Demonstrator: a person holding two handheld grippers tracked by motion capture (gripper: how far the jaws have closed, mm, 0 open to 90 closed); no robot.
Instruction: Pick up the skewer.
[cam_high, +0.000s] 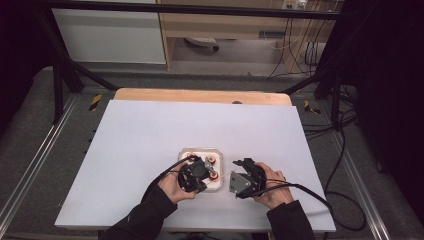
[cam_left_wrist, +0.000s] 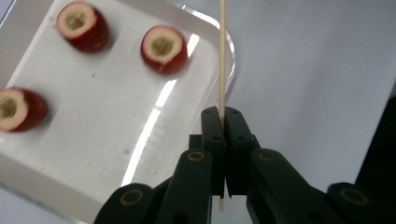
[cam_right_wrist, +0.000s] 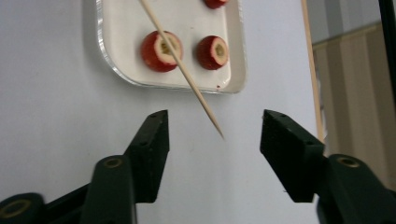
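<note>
The skewer (cam_left_wrist: 222, 56) is pale, bare wood, thin and smooth. The tray (cam_left_wrist: 116, 154) looks like glossy white plastic with a clear, shiny rim, speckled with small stains. The fruit pieces (cam_left_wrist: 164, 49) have smooth, dark-red skin and matt, cream-coloured flesh. The table (cam_high: 150, 130) has a matt, pale sheet over it, with a bare wooden edge at the far side. The gripper jaws are matt black plastic.

One white tray (cam_left_wrist: 28, 172). Three cored red fruit pieces (cam_left_wrist: 164, 49) on it. One thin wooden skewer (cam_left_wrist: 222, 56). Two black grippers, left (cam_high: 196, 175) and right (cam_high: 246, 179).
</note>
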